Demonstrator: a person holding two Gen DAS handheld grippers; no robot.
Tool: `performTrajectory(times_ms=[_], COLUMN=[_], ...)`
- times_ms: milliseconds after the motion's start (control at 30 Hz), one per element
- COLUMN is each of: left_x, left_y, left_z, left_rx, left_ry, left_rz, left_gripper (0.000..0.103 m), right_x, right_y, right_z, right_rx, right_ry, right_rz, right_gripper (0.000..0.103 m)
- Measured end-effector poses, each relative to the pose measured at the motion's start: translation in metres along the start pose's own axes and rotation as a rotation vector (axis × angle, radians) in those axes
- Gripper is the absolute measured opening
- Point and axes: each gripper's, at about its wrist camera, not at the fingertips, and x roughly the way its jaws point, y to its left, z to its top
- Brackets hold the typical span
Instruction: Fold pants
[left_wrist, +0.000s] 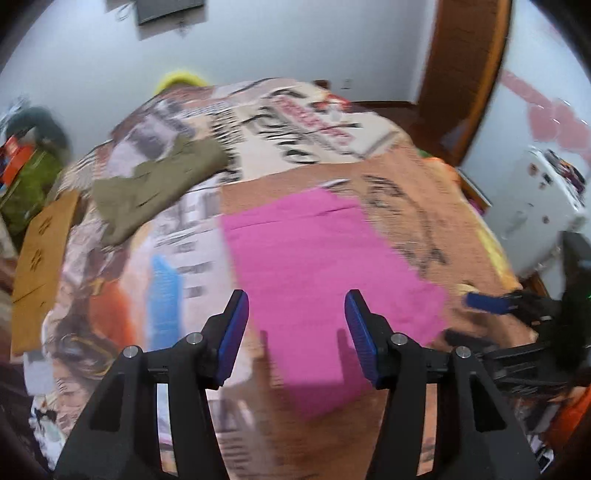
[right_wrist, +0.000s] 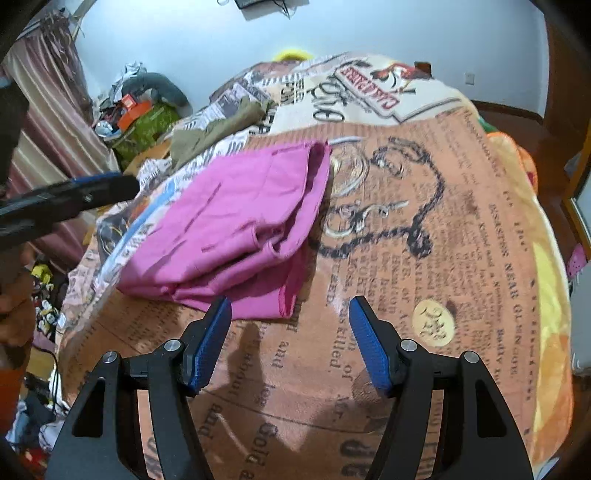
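Left hand-held gripper (left_wrist: 295, 314) is spread above the pink pants (right_wrist: 236, 221), folded on the bed (right_wrist: 461, 229); right hand-held gripper (right_wrist: 290, 321) is spread too. A careless brush could undo the loose layers.

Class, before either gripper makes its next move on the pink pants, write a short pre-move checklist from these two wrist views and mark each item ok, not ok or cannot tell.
1. Left gripper open and holding nothing: ok.
2. Right gripper open and holding nothing: ok.
3. Pink pants lying on the printed blanket, not hanging off it: ok.
4. Pants folded neatly: not ok, layers bunch unevenly in the right wrist view.
5. Olive garment apart from the pants: ok.
6. Left wrist view sharp enough to judge edges: not ok, it is blurred.
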Motion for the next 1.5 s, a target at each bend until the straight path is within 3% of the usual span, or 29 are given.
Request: performTrajectory(times_ms=[167, 300, 467, 567, 900, 1167, 1233, 1333, 1500], left_x=[0.008, 0.02, 0.041, 0.057, 0.137, 0.193, 0.195, 0.189, 0.168], left_y=[0.043, 0.057, 0.061, 0.065, 0.069, 0.085, 0.087, 0.087, 0.096], left_z=[-0.001, 0.002, 0.015, 0.029, 0.079, 0.084, 0.082, 0.076, 0.055], left_rx=[-0.093, -0.097, -0.056, -0.05, 0.019, -0.009, 0.01, 0.059, 0.037], left_ry=[0.006, 0.007, 0.012, 0.018, 0.111, 0.218, 0.223, 0.219, 0.222], left_rz=[0.056, 0.102, 0.133, 0.116, 0.114, 0.077, 0.063, 0.099, 0.111], left_gripper=[0.054, 0.055, 0.055, 0.056, 0.056, 0.056, 0.057, 0.061, 0.061], right_x=[-0.009, -0.007, 0.027, 0.046, 0.049, 0.051, 0.052, 0.055, 0.053], right_y=[0.005, 0.013, 0.018, 0.021, 0.007, 0.006, 0.004, -0.004, -0.018], right_z=[0.015, 0.025, 0.027, 0.021, 0.022, 0.03, 0.032, 0.036, 0.044], right_rx=[-0.001, 0.011, -0.028, -0.085, -0.086, -0.16, -0.175, -0.172, -0.144], right_ry=[-0.049, -0.084, -0.001, 0.05, 0.084, 0.093, 0.09, 0.088, 0.066], right_rz=[0.0, 0.024, -0.009, -0.041, 0.041, 0.031, 0.028, 0.019, -0.054], right_gripper=[0.062, 0.063, 0.063, 0.062, 0.067, 0.068, 0.068, 0.068, 0.068])
